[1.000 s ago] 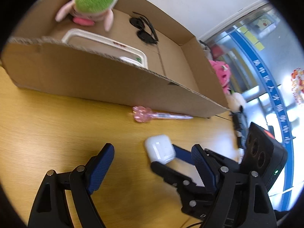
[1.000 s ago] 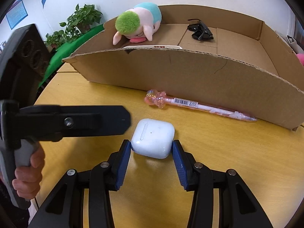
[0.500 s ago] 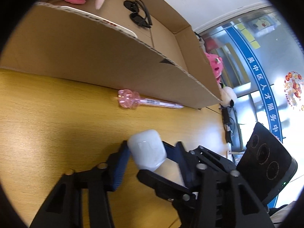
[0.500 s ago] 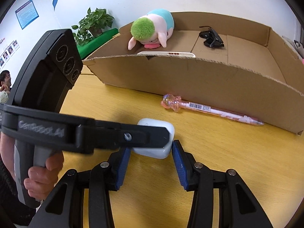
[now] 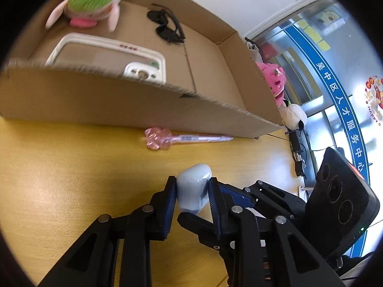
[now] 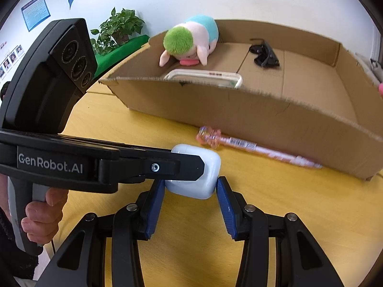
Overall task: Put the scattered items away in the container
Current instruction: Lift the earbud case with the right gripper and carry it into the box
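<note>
A white earbuds case (image 5: pixel 193 192) is clamped between the blue pads of my left gripper (image 5: pixel 192 191), lifted off the yellow table (image 5: pixel 59 179). In the right wrist view the case (image 6: pixel 205 177) sits between my right gripper's (image 6: pixel 191 192) pads with gaps on both sides, so that gripper is open. The left gripper's finger (image 6: pixel 153 167) crosses in front of the case. A pink pen (image 5: pixel 182 139) lies on the table against the cardboard box (image 5: pixel 119 105); it also shows in the right wrist view (image 6: pixel 253 147).
The box (image 6: pixel 263 114) holds a green-haired plush toy (image 6: pixel 189 44), black sunglasses (image 6: pixel 264 56) and a white phone case (image 6: pixel 205 75). Pink and white plush toys (image 5: pixel 275 81) sit beyond its right end. A potted plant (image 6: pixel 119 31) stands far left.
My left gripper closed on the earbuds case and lifted it. My right gripper, which held the case a second ago, opened and let go. Both views rose, showing more of the box's inside.
</note>
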A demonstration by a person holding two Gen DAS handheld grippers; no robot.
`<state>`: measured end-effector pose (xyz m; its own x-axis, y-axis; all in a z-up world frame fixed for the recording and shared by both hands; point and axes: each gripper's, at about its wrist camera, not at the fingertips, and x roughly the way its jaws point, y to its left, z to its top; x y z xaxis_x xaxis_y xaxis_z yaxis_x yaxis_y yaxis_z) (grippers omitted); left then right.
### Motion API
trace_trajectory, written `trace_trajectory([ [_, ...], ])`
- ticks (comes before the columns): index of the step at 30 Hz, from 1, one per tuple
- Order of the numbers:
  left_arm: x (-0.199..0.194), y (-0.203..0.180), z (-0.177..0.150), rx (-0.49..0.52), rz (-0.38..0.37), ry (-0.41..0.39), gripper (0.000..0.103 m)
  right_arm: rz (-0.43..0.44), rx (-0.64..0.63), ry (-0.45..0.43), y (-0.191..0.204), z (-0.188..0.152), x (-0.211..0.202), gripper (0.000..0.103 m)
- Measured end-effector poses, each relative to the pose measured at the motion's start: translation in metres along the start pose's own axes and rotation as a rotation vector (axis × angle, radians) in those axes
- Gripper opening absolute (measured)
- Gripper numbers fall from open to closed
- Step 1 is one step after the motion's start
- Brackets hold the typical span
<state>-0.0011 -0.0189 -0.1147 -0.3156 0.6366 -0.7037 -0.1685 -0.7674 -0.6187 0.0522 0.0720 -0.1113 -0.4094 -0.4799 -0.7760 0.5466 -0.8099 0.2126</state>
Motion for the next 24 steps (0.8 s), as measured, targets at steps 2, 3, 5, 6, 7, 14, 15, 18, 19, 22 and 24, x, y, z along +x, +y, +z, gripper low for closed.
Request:
trace_trajectory([
  [2,-0.003,-0.01,0.004,0.028,0.011,-0.011,0.025,-0.001,0.0,-0.014,-0.002,0.006,-0.008,0.048],
  [3,-0.006,-0.017,0.007,0.05,0.021,-0.017,0.025,-0.002,-0.001,-0.021,-0.003,0.01,-0.013,0.048],
  [5,-0.011,-0.03,0.014,0.094,0.035,-0.035,0.025,-0.012,-0.009,-0.04,-0.005,0.02,-0.023,0.048],
  [6,-0.014,-0.036,0.019,0.11,0.036,-0.046,0.025,-0.018,-0.013,-0.05,-0.006,0.026,-0.028,0.048],
  [7,-0.018,-0.042,0.025,0.126,0.033,-0.056,0.025,-0.024,-0.018,-0.058,-0.007,0.033,-0.032,0.048],
  [14,-0.032,-0.076,0.072,0.222,0.019,-0.113,0.025,-0.051,-0.063,-0.101,-0.025,0.084,-0.06,0.048],
  [15,-0.033,-0.081,0.08,0.232,0.016,-0.114,0.025,-0.047,-0.064,-0.101,-0.03,0.092,-0.063,0.048],
  [18,-0.037,-0.093,0.106,0.267,0.015,-0.117,0.024,-0.052,-0.079,-0.095,-0.041,0.119,-0.069,0.048],
  [19,-0.037,-0.096,0.114,0.276,0.016,-0.117,0.024,-0.053,-0.08,-0.091,-0.044,0.125,-0.069,0.048],
  [22,-0.038,-0.1,0.136,0.281,0.015,-0.116,0.024,-0.034,-0.062,-0.061,-0.057,0.15,-0.069,0.048],
  [24,-0.038,-0.1,0.148,0.283,0.021,-0.109,0.024,-0.01,-0.041,-0.034,-0.065,0.164,-0.064,0.048],
])
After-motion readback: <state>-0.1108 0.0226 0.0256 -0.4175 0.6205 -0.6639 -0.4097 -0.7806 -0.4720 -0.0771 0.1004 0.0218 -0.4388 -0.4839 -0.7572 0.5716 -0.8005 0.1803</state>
